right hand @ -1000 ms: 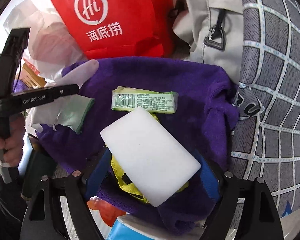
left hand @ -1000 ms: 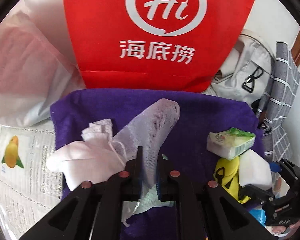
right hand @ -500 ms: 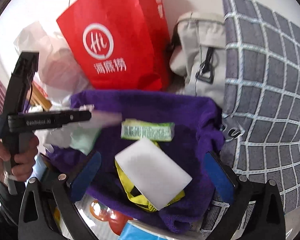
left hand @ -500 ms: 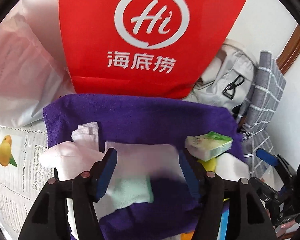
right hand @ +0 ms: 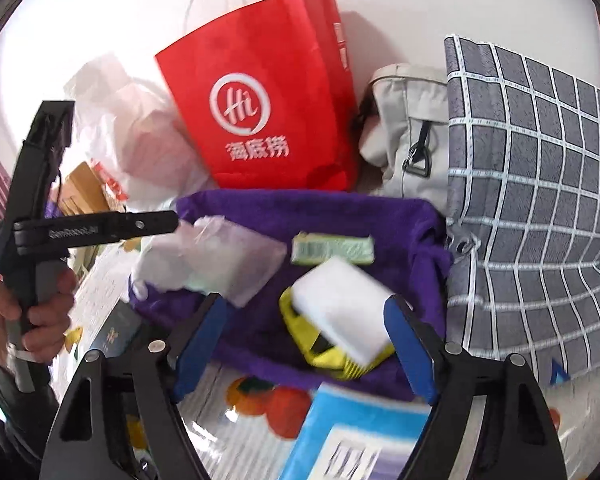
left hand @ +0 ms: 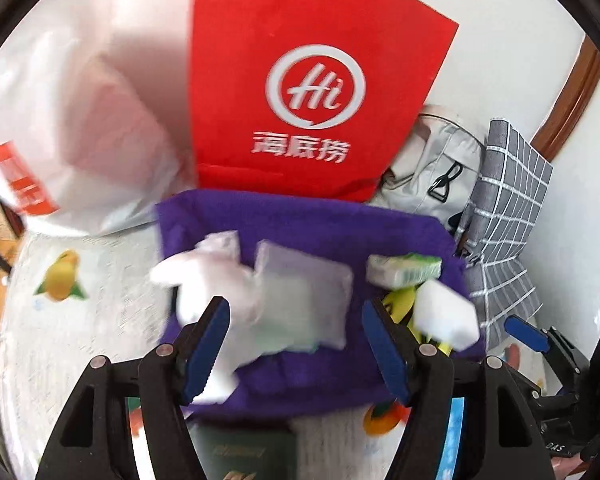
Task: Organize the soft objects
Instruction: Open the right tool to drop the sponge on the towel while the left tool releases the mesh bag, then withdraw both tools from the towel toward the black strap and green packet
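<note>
Purple towel point(left hand: 308, 224), gauze cloth point(left hand: 304, 300) beyond opening left claw point(left hand: 296, 344)

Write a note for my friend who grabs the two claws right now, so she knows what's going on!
Left claw: jaws opening, nothing between them; it hangs over the white gauze cloth.
Right claw: jaws closing, not gripping; the white sponge lies below, between its fingers in the view.
Things: all on the purple towel. Gauze cloth and crumpled tissue on its left side; green tissue pack at the back right; sponge resting on a yellow item.
Done: gauze cloth laid down flat.
Left: probably the sponge and the crumpled tissue need tidying.
</note>
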A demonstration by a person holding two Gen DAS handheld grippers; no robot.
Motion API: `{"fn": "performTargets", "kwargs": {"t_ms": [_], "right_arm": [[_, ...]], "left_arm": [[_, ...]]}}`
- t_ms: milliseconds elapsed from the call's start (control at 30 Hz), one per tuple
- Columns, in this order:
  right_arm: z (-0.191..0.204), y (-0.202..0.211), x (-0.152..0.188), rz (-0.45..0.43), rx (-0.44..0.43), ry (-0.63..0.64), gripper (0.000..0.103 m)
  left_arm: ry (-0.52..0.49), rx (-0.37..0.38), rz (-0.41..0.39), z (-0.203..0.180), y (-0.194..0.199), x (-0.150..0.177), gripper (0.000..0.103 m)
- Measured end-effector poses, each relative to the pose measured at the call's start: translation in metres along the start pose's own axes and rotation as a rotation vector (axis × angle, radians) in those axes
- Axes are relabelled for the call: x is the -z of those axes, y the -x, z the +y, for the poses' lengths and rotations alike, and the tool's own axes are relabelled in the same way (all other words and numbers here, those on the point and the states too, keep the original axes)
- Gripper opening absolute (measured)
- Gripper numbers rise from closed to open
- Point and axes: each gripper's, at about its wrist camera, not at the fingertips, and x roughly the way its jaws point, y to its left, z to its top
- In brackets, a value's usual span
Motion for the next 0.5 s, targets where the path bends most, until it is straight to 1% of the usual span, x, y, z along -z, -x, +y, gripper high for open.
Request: {"fn": "performTargets", "kwargs": {"t_ms": [100,200,267,300,367,400,500], "right_arm": [[0.015,0.006,0.015,0.044,0.015,0.009,0.081],[0.031,0.013,0.033,0.072,-0.019,0.019,0.081],[0.043,0.018,0.045,0.077,-0.027,0.04,0.08],[0.052,0.024,0.055,0.067,-0.023,0.055,0.079],[0.063,0.031,0.067,0.071,-0.033,0.078,0.071],[0.069,0.034,0.074,0.079,-0.04,0.087,0.065],[0.086,0.042,0.099,0.11,-0.061,0.108,0.059]], "left_arm": [[0.007,-0.034,-0.018,0.009,0.021,0.018,0.067],[0.025,-0.059,-0.031,0.02,0.042,0.039,0.067],[0.042,-0.059,-0.028,0.025,0.05,0.05,0.067],[0.046,-0.052,-0.027,0.027,0.055,0.057,0.067],[0.047,-0.049,-0.023,0.03,0.062,0.069,0.067],[0.046,-0.051,-0.023,0.032,0.067,0.076,0.067],[0.047,-0.041,-0.019,0.034,0.076,0.095,0.067]]}}
